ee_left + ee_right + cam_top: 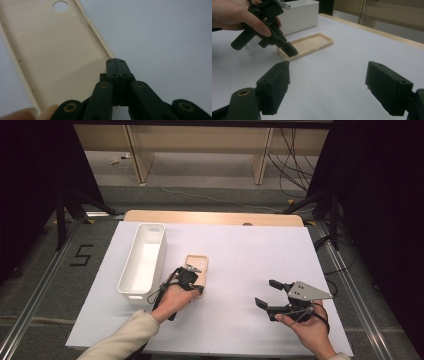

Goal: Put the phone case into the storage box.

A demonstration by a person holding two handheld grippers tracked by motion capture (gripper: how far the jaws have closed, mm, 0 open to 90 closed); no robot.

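Observation:
A beige phone case (198,261) lies inside-up on the white sheet, just right of the box. My left gripper (196,286) is tilted down at the case's near end, and its jaws are shut. In the left gripper view the case's (57,57) side rim runs straight into the seam between the shut jaws of that gripper (116,61), so they pinch the rim. The right gripper view shows the same tips (292,51) at the case's (308,45) near edge. My right gripper (267,293) rests to the right, open, with nothing between its jaws (327,87).
A long white box (162,250) stands left of the case, open on top; it is also in the right gripper view (299,15). The white sheet (240,255) covers a wooden table. Cables and stands lie on the floor around it.

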